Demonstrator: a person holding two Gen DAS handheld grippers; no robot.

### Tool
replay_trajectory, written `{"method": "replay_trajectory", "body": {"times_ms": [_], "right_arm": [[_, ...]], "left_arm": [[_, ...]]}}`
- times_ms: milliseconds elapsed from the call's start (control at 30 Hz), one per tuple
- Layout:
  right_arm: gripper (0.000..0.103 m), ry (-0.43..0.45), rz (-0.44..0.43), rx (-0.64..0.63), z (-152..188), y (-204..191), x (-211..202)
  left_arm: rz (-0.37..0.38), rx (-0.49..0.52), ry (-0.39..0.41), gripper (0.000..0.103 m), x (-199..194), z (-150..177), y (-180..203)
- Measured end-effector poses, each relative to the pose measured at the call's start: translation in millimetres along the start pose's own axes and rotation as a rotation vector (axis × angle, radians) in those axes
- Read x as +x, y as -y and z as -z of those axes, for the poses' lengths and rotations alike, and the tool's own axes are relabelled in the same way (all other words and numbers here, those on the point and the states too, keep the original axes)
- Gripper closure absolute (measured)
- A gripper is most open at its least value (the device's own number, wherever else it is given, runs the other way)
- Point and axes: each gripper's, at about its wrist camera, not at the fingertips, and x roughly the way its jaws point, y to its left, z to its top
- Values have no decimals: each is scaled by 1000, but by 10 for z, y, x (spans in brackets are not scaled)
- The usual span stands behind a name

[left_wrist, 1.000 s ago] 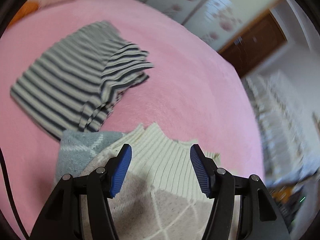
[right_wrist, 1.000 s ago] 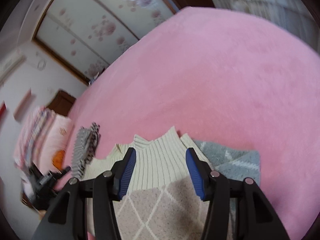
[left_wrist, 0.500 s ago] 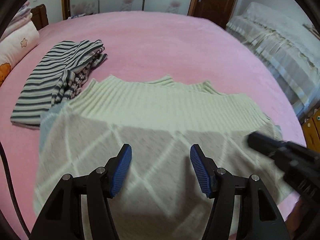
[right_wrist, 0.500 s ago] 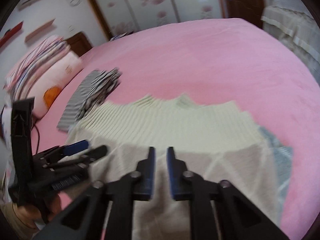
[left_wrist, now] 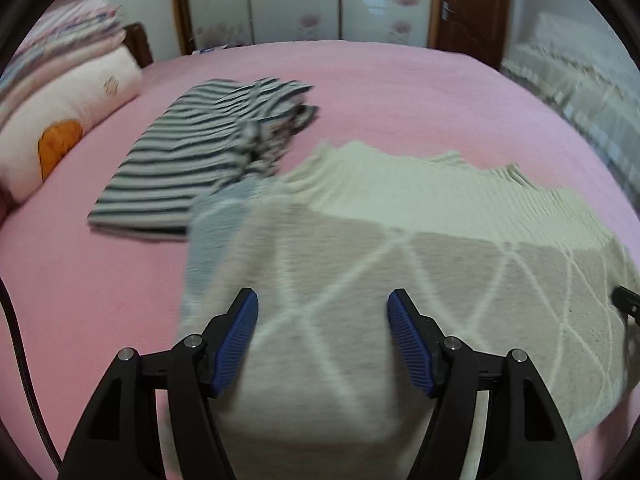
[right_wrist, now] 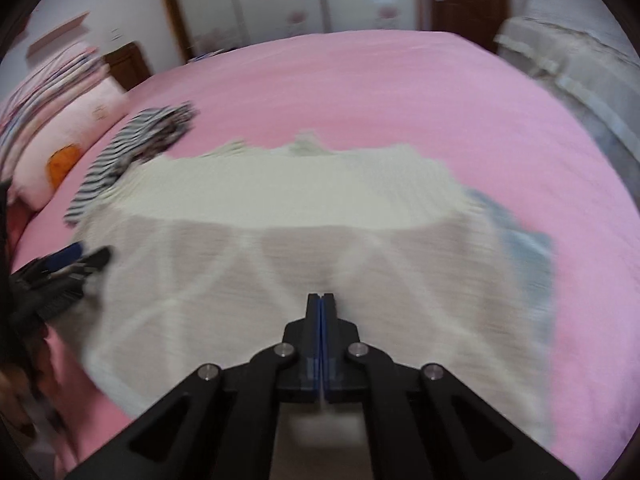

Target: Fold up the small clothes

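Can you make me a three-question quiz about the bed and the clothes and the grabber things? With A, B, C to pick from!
1. Where does the striped garment lie?
A. On the bed cover, next to the sweater
B. On the floor
C. Draped over the door

2. What colour is the bed cover?
A. Green
B. Pink
C. Black

3. How do the two grippers stand?
A. Both wide open
B. Both shut
C. The left gripper open, the right gripper shut

Answers:
1 A: the stripes lie on the pink cover beside the cream and grey sweater, toward the pillow.
2 B: pink shows all around the clothes.
3 C: a wide gap shows between the left blue pads, while the right pads meet with no gap.
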Motion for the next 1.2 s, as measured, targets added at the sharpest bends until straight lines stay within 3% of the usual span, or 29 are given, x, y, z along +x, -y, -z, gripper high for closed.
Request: {"method": "replay_trajectory", "body": {"times_ms": [100,233,400,667,967,1033,1100,1200], "right_arm": [[103,6,134,39,108,356,-92],[103,8,75,125,276,744,-170],[103,11,146,67,304,590,-132],[103,12,138,95,339,613,-82],[103,-19,173,64,238,431,-187],[103,-16,165,51,220,358,-277],[103,-6,155,44,204,301,-387],[103,9,136,39,178,219,-555]], "left_arm": [[-17,40,12,43,-34,80,-126],[-55,104,37,43,-43,185,-53],[-55,85,35,43,-3,221,-66],[-35,84,34,43,41,216,-105],[-83,91,-25,43,-67,62,11],[-82,81,-28,40,-160,24,25],[-86,68,-27,24,-289,-8,31],[-73,70,-16,20,-472,-29,53]]}}
